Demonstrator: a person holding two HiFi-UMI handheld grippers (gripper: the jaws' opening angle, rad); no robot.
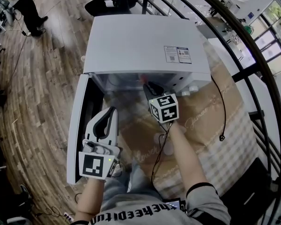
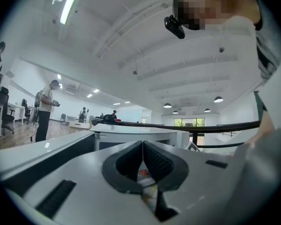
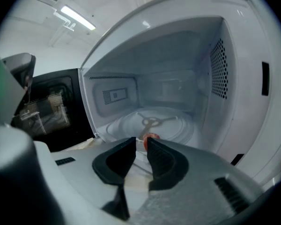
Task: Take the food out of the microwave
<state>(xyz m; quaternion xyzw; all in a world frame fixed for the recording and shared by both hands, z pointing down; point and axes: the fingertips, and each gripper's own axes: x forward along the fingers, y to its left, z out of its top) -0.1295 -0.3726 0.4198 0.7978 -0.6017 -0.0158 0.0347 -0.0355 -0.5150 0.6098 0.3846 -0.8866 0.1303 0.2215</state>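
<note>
One small red food piece [image 3: 151, 137] lies on the turntable [image 3: 178, 125] inside the microwave [image 3: 234, 78], just ahead of the right gripper [image 3: 139, 143], whose jaws are narrowly apart. The left gripper [image 2: 143, 146], jaws together, points away.

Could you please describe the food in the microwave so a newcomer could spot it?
Look inside the open microwave, on its glass turntable. The food is a small red piece at the turntable's front edge, just past the tips of the right gripper; it is the only coloured thing in the pale cavity.
</note>
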